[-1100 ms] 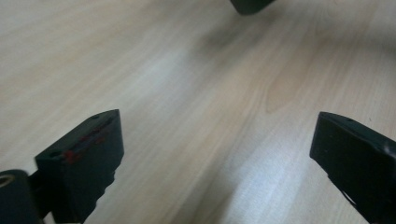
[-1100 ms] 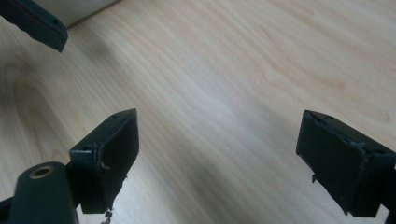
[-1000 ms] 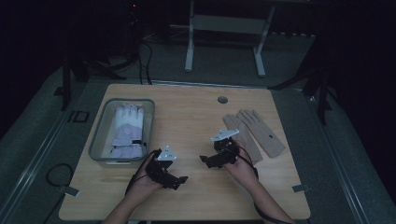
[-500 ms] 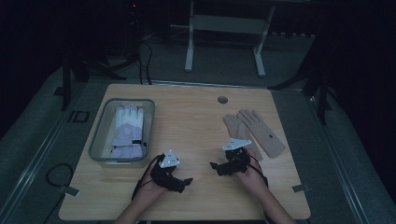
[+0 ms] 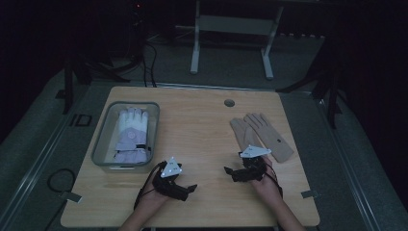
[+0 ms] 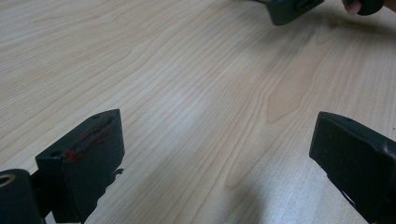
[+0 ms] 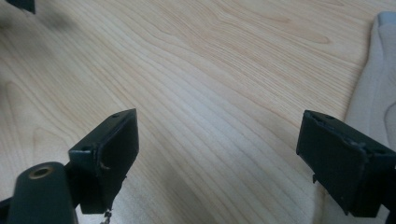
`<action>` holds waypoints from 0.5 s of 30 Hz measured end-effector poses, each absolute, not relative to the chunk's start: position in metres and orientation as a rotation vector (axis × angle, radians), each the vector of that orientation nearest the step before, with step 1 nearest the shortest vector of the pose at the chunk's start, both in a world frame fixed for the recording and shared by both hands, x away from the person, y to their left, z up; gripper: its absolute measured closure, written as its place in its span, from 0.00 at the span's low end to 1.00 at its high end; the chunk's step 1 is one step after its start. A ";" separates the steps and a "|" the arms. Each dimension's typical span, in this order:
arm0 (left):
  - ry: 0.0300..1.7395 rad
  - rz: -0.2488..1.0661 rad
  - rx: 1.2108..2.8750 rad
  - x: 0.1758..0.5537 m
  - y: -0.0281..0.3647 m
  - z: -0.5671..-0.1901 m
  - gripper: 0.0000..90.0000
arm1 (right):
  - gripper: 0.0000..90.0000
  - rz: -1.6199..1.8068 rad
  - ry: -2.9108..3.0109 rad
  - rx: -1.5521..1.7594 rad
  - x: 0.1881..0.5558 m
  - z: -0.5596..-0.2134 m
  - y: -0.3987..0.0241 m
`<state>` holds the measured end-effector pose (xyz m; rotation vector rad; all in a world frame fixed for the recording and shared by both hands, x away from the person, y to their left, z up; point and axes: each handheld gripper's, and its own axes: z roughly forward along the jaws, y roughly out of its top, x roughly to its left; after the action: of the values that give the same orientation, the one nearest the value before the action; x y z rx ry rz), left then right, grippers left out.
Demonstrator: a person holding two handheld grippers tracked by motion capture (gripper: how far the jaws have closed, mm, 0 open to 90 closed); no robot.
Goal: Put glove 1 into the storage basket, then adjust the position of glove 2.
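Observation:
A pair of beige gloves (image 5: 260,132) lies flat on the right half of the wooden table (image 5: 197,125). Just below them, near the front edge, my right gripper (image 5: 232,172) rests low with its jaws wide apart and nothing between them; a beige glove edge (image 7: 378,88) shows at the right of the right gripper view. My left gripper (image 5: 188,188) sits at the front centre-left, open too, over bare wood (image 6: 205,102). A white and lilac glove (image 5: 131,134) lies inside the clear bin (image 5: 101,144) at the left.
A round cable hole (image 5: 229,103) sits at the table's far edge. Beyond the table stand a metal frame (image 5: 231,29) and dark floor. Cables trail off the front left corner. The other gripper's jaw tip (image 6: 292,9) shows at the top of the left gripper view.
Both grippers have drawn back toward the table's front edge; the right one has moved off the beige gloves, which stay flat where they were.

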<state>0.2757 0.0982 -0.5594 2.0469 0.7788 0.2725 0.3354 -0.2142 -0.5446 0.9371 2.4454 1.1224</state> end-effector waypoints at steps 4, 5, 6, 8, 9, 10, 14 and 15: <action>0.782 0.261 2.038 0.277 0.101 -0.560 0.04 | 0.15 1.120 2.439 0.963 0.336 -0.544 -0.214; 0.783 0.255 2.037 0.277 0.101 -0.561 0.04 | 0.15 1.135 2.442 0.978 0.336 -0.544 -0.215; 0.784 0.254 2.038 0.277 0.100 -0.561 0.04 | 0.15 1.138 2.446 0.989 0.337 -0.544 -0.215; 0.779 0.248 2.040 0.277 0.100 -0.561 0.04 | 0.12 1.134 2.442 0.991 0.336 -0.542 -0.215; 0.777 0.252 2.043 0.277 0.100 -0.560 0.04 | 0.12 1.130 2.443 0.984 0.335 -0.540 -0.215; 0.774 0.253 2.041 0.277 0.100 -0.560 0.04 | 0.12 1.135 2.434 0.990 0.334 -0.538 -0.215; 0.782 0.249 2.022 0.277 0.102 -0.559 0.04 | 0.12 1.152 2.407 1.006 0.335 -0.532 -0.219; 0.784 0.251 2.020 0.277 0.102 -0.559 0.04 | 0.12 1.148 2.391 1.006 0.335 -0.530 -0.221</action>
<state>0.2771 0.1022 -0.5586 2.0204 0.7844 0.2506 0.3354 -0.2208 -0.5301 1.0064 2.3911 1.1482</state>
